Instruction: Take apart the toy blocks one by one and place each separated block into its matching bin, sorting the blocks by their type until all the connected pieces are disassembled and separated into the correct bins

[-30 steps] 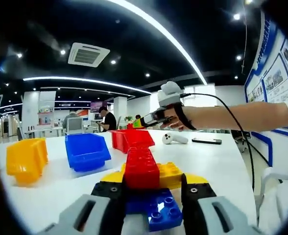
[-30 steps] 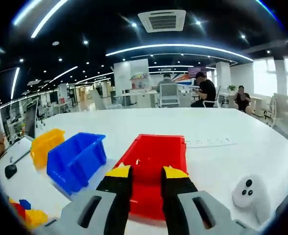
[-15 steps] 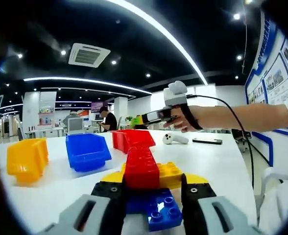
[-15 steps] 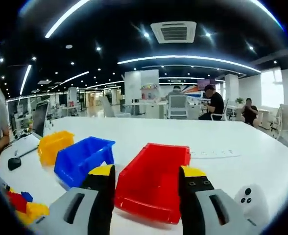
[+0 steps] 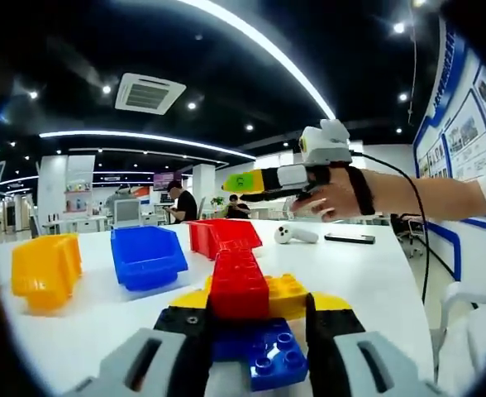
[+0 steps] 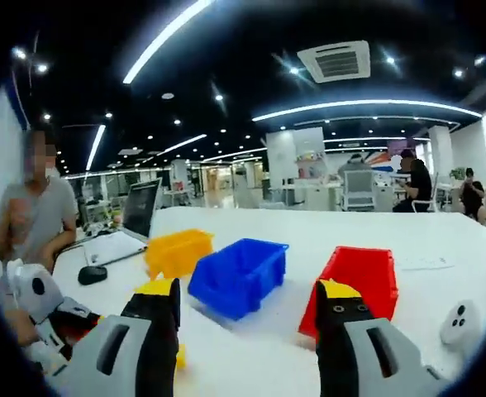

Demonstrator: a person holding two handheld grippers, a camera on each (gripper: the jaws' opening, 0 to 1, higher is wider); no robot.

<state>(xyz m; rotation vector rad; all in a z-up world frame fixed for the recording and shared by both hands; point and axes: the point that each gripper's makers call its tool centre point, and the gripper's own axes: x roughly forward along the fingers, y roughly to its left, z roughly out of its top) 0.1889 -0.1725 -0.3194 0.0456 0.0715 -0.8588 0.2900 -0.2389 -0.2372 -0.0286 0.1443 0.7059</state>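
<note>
Holding the stiff, light red-yellow-blue plastic block cluster (image 5: 247,318) at its blue base on the white worktop (image 5: 367,281), left hand-held gripper (image 5: 255,331) clenched; right hand-held gripper (image 6: 247,318) released, empty; grip red top brick next.

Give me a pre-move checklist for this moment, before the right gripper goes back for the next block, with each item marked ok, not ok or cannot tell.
1. Left gripper has the block cluster between its jaws: ok; the red block sits on top.
2. Right gripper open and carrying nothing: ok, jaws stand wide apart.
3. Red bin, blue bin and yellow bin upright on the table: ok.
4. Right gripper pointed at the cluster: not ok, it faces the bins.
5. White controller clear of the bins: ok, it lies beside the red bin.
6. Bin contents: cannot tell.
</note>
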